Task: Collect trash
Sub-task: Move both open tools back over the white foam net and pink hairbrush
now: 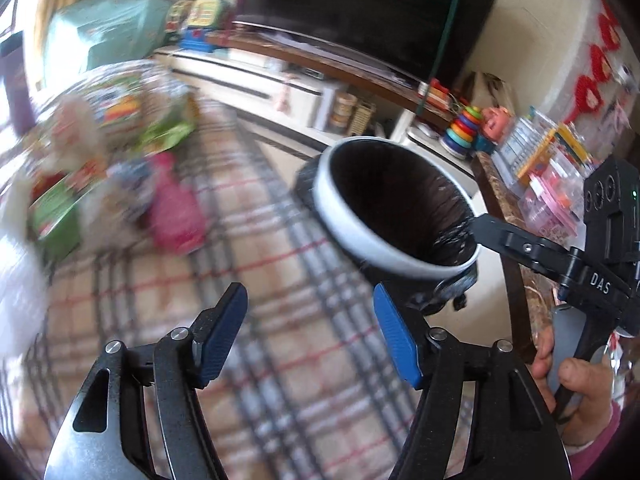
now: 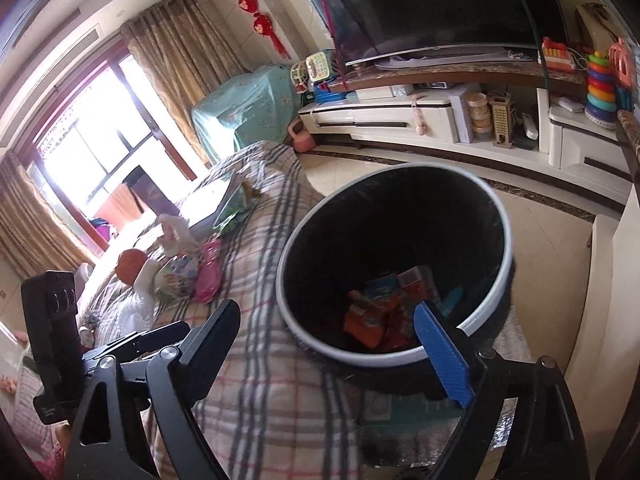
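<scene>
A black trash bin with a white rim (image 2: 394,268) stands beside the plaid-covered table (image 2: 256,380); it holds red and orange wrappers (image 2: 380,316). It also shows in the left wrist view (image 1: 392,204). My right gripper (image 2: 332,344) is open and empty, just above the bin's near rim. My left gripper (image 1: 310,336) is open and empty over the plaid cloth (image 1: 248,280), left of the bin. Blurred trash lies on the table: a pink packet (image 1: 176,208), also in the right wrist view (image 2: 208,272), and green wrappers (image 1: 60,208).
A white plastic bag (image 2: 176,236) and an orange item (image 2: 130,264) lie further along the table. A TV stand (image 2: 440,116) with toys and a large TV (image 2: 432,4) stand beyond the bin. A brown marble-topped ledge (image 1: 508,208) runs at the right.
</scene>
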{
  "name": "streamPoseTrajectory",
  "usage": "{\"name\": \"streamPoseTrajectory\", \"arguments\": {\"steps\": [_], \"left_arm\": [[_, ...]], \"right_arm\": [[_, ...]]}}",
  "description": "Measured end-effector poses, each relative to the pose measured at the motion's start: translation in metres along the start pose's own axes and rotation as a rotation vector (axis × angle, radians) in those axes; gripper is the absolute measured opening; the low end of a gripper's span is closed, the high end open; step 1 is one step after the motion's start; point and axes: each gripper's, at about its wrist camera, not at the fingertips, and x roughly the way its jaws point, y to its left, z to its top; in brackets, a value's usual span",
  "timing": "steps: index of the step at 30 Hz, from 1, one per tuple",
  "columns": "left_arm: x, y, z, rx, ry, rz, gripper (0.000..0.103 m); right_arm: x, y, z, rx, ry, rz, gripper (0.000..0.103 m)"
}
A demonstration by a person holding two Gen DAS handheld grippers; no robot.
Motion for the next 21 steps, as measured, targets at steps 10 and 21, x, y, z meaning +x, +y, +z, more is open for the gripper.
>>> {"name": "streamPoseTrajectory", "arguments": {"steps": [10,21], "left_arm": [[-0.053,0.062,-0.045,-0.117,-0.054,0.133,0.080],[-0.101,0.106,-0.088,-0.187,-0.147,0.309,0.096]], "right_arm": [[0.008,0.064,-0.021,-0.090,-0.014,0.043,0.098],[0.035,0.111,-0.050,-0.114,0.008,0.082,0.098]]}}
